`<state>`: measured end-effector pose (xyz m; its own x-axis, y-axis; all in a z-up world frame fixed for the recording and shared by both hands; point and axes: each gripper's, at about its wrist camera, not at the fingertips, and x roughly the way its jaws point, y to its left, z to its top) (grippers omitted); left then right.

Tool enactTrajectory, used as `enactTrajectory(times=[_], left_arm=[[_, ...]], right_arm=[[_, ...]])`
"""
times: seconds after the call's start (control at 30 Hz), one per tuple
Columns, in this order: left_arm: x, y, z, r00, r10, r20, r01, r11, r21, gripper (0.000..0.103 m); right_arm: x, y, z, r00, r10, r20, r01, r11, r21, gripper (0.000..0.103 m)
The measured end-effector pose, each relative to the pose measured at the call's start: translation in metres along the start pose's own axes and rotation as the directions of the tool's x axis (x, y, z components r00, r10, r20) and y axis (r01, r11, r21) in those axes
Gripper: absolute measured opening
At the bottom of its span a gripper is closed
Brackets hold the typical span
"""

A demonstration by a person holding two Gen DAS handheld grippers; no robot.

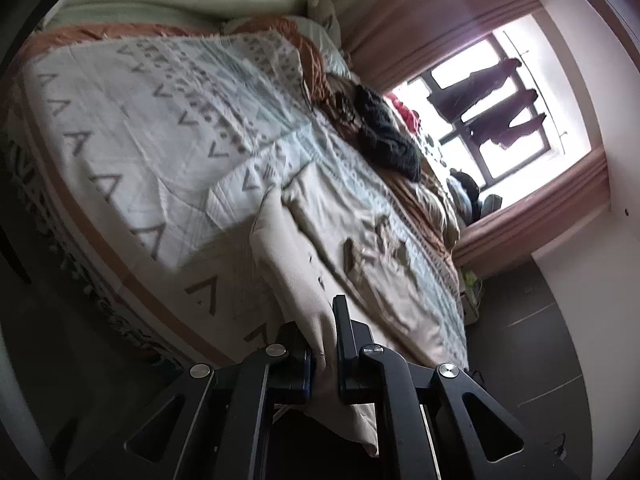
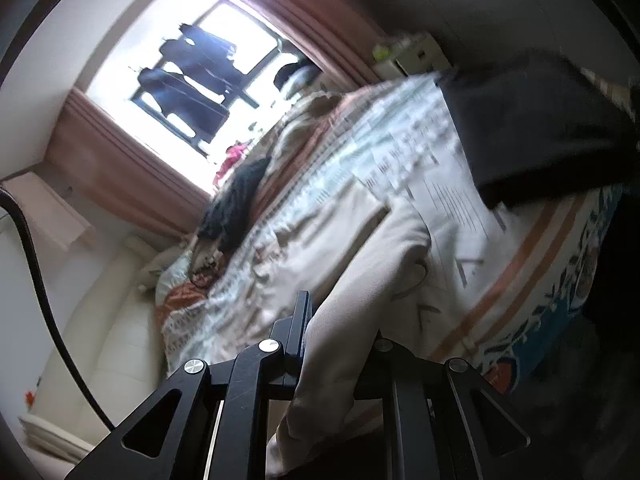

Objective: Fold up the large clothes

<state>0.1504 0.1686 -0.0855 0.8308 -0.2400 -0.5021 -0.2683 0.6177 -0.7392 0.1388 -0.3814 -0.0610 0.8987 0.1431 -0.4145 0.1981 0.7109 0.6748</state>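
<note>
Beige fabric of a large garment (image 1: 328, 248) lies across the near part of the bed (image 1: 132, 128), on top of a pale blanket patterned with grey chevrons. In the left wrist view the cloth runs from the middle of the blanket down to the bed's near edge, and a bunched fold of it passes between the two black fingers of the left hand-held gripper (image 1: 322, 354). Those fingers are closed on the fold, with cloth filling the narrow gap and a loose tail hanging below the jaws. Further along the bed a dark knitted item (image 1: 384, 132) sits on rumpled orange bedding, just in front of the bright window (image 1: 492, 120), where dark clothes hang on a line between pink curtains.

In the right wrist view the same garment (image 2: 360, 256) shows as a broad beige band coming off the patterned blanket toward the camera. The right hand-held gripper (image 2: 340, 344) is clamped on it: the left finger stands clear beside the fabric, while the other finger is mostly covered by the cloth draped over it. Fabric spills down past the jaws toward the bottom of the view. The bed's (image 2: 520, 280) striped orange and floral side faces right, and a dark blurred shape (image 2: 536, 128) covers its upper right corner. The window (image 2: 192, 80) with its hanging clothes is at upper left, and a cream padded surface (image 2: 108, 340) lies at lower left.
</note>
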Motion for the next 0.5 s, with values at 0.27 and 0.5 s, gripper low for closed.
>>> enactTrajectory(times=[0.27, 0.5], left_arm=[[-0.042, -0.024, 0.007, 0.998, -0.008, 0.062, 0.008, 1.0, 0.013, 0.008], [-0.035, -0.042, 0.02, 0.997, 0.002, 0.076, -0.003, 1.0, 0.012, 0.008]], right_arm=[[-0.032, 0.026, 0.003, 0.997, -0.018, 0.078, 0.017, 1.0, 0.009, 0.015], [-0.025, 0.033, 0.01, 0.995, -0.039, 0.094, 0.037, 0.999, 0.014, 0.015]])
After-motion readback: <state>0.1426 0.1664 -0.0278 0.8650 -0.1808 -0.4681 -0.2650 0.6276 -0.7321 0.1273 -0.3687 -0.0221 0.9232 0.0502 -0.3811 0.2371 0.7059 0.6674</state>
